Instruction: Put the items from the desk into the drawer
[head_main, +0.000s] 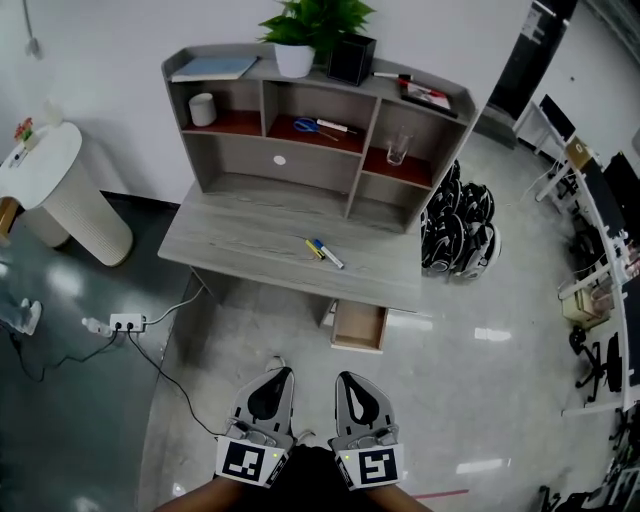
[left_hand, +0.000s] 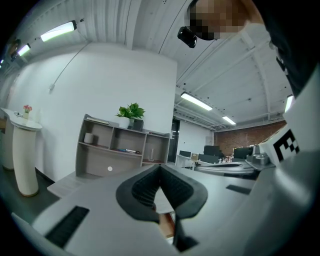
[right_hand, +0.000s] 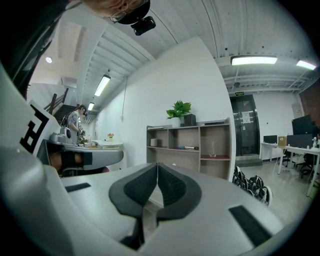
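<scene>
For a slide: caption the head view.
Shut and empty, the left gripper and right gripper face a desk bearing pens, its drawer open.

Bench: grey wood-grain, laminate look, matt. Shelf boards: reddish-brown, smooth. Drawer: pale bare wood. Floor: grey, glossy, mirrors ceiling lights. Left gripper, right gripper: matt grey plastic shells; jaws lined with black ribbed rubbery pads. Glass: clear. Plant pot: smooth white.
</scene>
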